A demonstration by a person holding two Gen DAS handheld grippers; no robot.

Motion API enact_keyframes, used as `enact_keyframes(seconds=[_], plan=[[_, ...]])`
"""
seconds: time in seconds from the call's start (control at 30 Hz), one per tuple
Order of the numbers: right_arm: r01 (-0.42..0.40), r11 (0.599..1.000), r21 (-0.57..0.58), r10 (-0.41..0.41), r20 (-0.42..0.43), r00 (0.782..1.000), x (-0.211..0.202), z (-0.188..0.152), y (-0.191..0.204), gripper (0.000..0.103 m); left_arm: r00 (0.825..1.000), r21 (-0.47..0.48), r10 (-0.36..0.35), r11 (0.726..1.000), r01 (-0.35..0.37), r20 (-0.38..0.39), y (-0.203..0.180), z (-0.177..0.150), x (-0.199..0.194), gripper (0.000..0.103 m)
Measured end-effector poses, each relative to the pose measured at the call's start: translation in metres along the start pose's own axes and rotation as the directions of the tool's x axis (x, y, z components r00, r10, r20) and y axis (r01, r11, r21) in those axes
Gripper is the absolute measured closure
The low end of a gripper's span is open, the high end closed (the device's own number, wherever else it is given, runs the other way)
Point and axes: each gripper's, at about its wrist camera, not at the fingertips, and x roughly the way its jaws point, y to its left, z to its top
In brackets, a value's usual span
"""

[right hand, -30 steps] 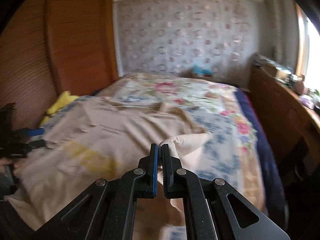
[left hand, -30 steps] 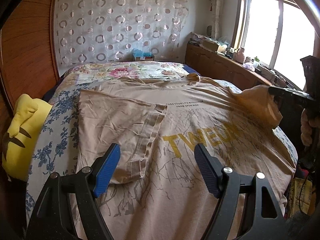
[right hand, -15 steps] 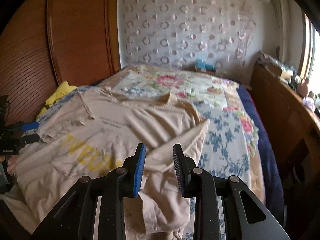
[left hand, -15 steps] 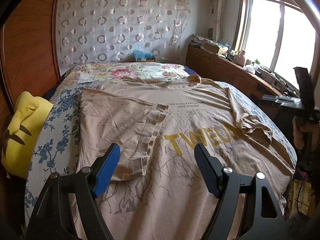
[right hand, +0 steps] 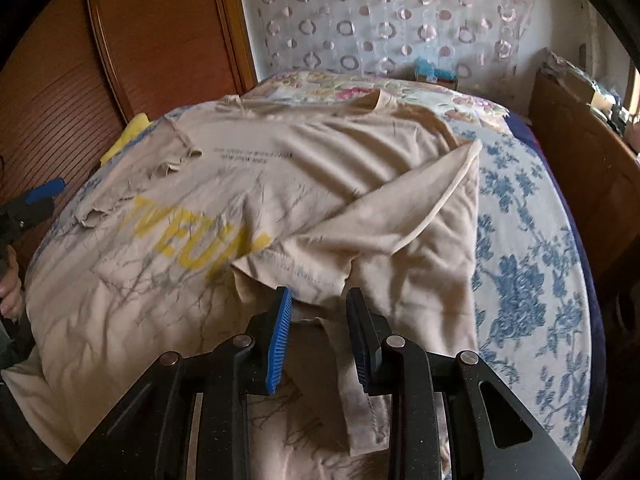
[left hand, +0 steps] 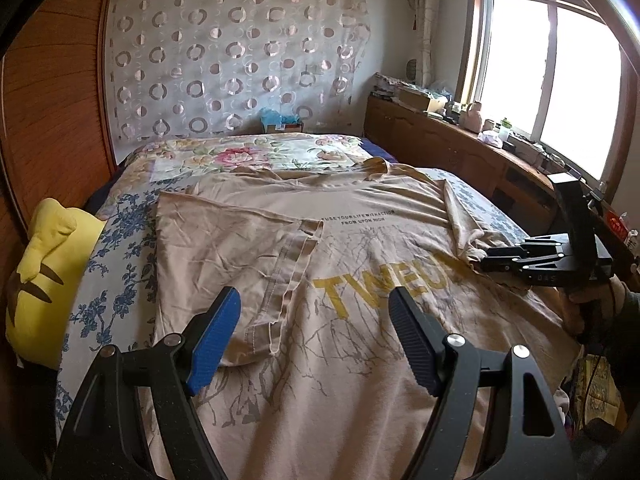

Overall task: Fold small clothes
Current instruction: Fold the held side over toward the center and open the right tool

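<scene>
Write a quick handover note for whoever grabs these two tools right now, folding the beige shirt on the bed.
Left tool: open, empty, hovering over the shirt's lower front.
Right tool: jaws have just been opening; they now stand apart over the folded-in right sleeve, gripping nothing.
Beige T-shirt: spread across the bed, print up.
Done: left sleeve and right sleeve both folded inward onto the body, the right one rumpled.
Left: smooth the right sleeve, fold the body, neaten.
</scene>
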Motion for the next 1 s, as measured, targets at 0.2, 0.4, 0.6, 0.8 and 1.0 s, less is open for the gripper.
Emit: enact_keyframes(seconds=[0.2,0.4,0.6,0.8,1.0], plan=[[0.019,0.999,-0.048,-0.020,-0.021,1.000,0.016,0.017,0.005,0.098,1.000,0.003,0.010,1.000,-0.010,-0.004,-0.001,-0.002,0.000,0.026],[-0.006,0.991,-0.132,0.008,0.012,1.000,0.023,0.058,0.021,0.099,1.000,-0.001,0.013,1.000,-0.013,0.001,0.002,-0.001,-0.002,0.026],[-0.088,0.987,-0.134,0.093,0.029,0.995,0.034,0.085,0.030,0.098,1.000,-0.003,0.027,1.000,-0.027,-0.006,0.008,-0.002,-0.001,0.026],[-0.034,0.993,-0.109,0.040,0.050,0.998,0.029,0.077,0.015,0.059,1.000,-0.017,0.025,1.000,-0.025,-0.005,0.013,-0.005,-0.002,0.026],[-0.016,0.993,-0.114,0.021,0.044,0.999,0.007,0.038,0.009,0.059,1.000,-0.017,0.011,1.000,-0.011,-0.009,0.008,-0.008,-0.001,0.026]])
